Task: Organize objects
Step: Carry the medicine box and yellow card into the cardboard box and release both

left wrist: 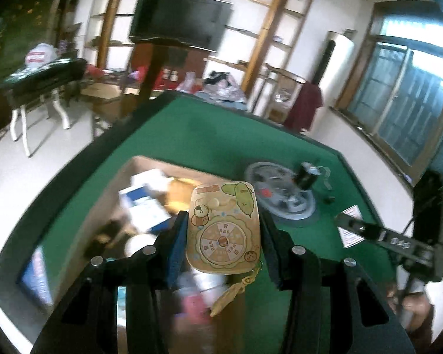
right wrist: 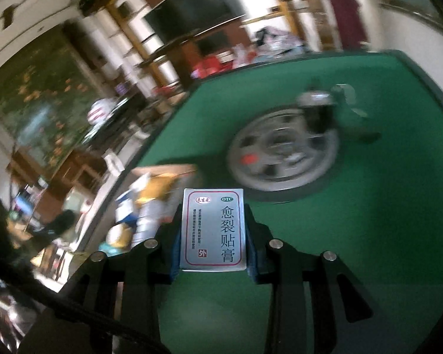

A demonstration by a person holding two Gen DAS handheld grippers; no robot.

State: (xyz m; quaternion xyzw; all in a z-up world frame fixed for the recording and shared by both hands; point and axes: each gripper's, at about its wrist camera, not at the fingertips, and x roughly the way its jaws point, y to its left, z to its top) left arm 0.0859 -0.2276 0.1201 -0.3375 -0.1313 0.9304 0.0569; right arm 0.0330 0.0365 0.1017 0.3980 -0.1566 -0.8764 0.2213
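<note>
Both hands loaded, both above the green felt-topped table (left wrist: 192, 135).

Left gripper (left wrist: 223, 236): jaws clenched on a flat beige card-shaped toy with cartoon figures and a printed spinner wheel (left wrist: 224, 227); a small tan charm (left wrist: 230, 296) dangles from its lower edge. The toy hangs over the near right rim of the open cardboard box (left wrist: 138, 162), which sits on the table's left part and already holds several items: a blue-and-white carton (left wrist: 144, 203) and blurred white and dark shapes that cannot be identified.

Right gripper (right wrist: 214, 230): jaws clenched on a silver rectangular medicine carton with a red border and black Chinese print (right wrist: 212, 230), label up. It hangs over bare felt just right of the same cardboard box (right wrist: 165, 174).

Left on the table: round grey metal disc with cut-outs and a red spot (left wrist: 280, 194), a small black cylinder (left wrist: 305, 175) at its far edge, and a white card with red print (left wrist: 351, 230), partly covered in the left wrist view by the right gripper's body.

Progress, judged: well under way. 2 items are in hand but not yet deposited; at least 3 remain loose. Both views are motion-blurred.
</note>
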